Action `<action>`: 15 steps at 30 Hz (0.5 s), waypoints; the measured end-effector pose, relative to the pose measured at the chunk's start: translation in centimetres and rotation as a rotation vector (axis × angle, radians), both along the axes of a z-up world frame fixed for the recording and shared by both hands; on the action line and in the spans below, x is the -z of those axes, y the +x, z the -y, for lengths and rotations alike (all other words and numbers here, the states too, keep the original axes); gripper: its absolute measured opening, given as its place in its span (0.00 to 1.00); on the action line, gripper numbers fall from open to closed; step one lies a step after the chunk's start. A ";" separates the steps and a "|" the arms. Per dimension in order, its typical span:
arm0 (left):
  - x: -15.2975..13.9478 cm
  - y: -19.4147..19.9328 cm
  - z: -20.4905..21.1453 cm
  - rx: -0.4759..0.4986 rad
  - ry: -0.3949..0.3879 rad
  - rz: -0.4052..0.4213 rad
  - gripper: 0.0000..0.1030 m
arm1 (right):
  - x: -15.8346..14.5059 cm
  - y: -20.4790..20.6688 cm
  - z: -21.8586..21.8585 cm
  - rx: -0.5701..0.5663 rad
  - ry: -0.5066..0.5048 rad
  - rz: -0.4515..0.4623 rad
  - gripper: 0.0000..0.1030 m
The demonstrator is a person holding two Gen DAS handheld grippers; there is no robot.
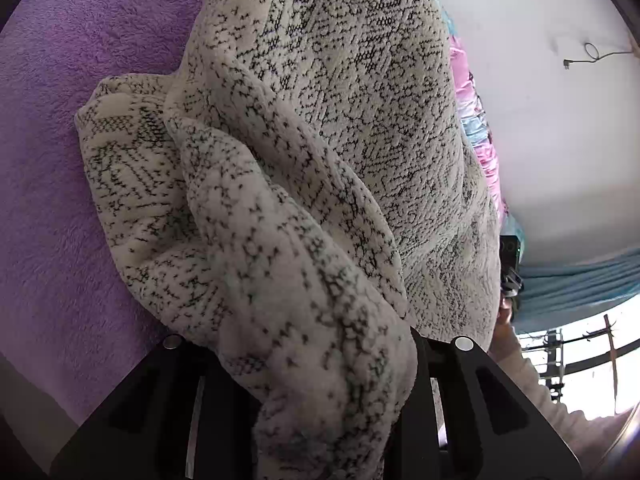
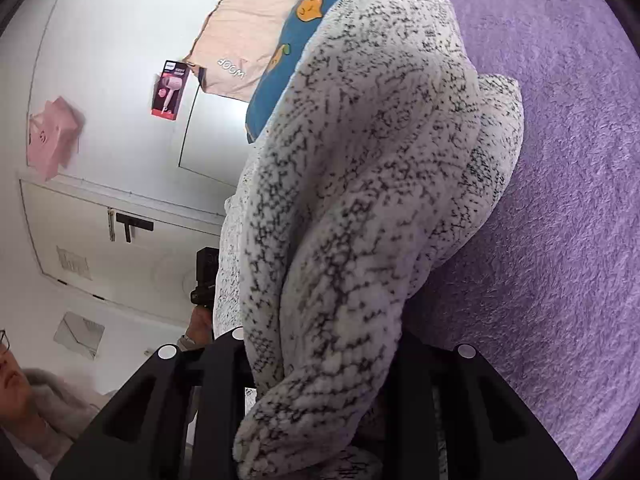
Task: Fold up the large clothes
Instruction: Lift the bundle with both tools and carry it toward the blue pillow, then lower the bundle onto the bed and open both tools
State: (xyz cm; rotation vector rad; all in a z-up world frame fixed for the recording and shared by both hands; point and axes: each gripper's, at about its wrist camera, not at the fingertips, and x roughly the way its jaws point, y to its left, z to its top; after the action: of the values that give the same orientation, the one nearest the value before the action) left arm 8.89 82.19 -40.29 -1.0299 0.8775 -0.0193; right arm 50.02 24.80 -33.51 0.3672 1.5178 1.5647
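Note:
A thick white fleece garment with black speckled pattern (image 1: 320, 152) hangs lifted above a purple fuzzy blanket (image 1: 60, 140). My left gripper (image 1: 320, 360) is shut on a bunched fold of it; the cloth spills over the black fingers (image 1: 472, 396). In the right wrist view the same garment (image 2: 380, 160) is pinched by my right gripper (image 2: 320, 368), shut on another fold, with the purple blanket (image 2: 560, 200) behind. The far part of the garment droops onto the blanket. The other gripper shows at the garment's edge in the left wrist view (image 1: 510, 264) and in the right wrist view (image 2: 206, 276).
Pink and light-blue fabric (image 1: 476, 136) lies beyond the garment. A blue pillow with yellow prints (image 2: 288, 48) and a peach pillow (image 2: 248, 24) lie at the bed's head. A hair-dryer box (image 2: 170, 88), white walls, and the person's face (image 2: 16, 376) show.

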 end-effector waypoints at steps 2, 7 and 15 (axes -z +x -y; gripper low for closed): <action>-0.1 1.3 0.7 -0.002 -0.003 0.000 0.24 | 0.1 0.0 0.0 -0.005 -0.010 0.001 0.26; -2.8 2.5 1.7 -0.074 0.113 -0.079 0.60 | -2.7 -1.3 -0.9 0.004 -0.066 0.107 0.51; -10.0 0.2 5.4 -0.185 0.463 -0.253 0.94 | -9.5 -6.9 -0.7 0.060 -0.287 0.494 0.94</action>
State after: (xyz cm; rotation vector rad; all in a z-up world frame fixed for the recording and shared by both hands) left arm 9.13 76.81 -30.26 -0.6805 0.9541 0.4591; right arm 43.09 25.52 -23.97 -0.1312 1.2977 1.2484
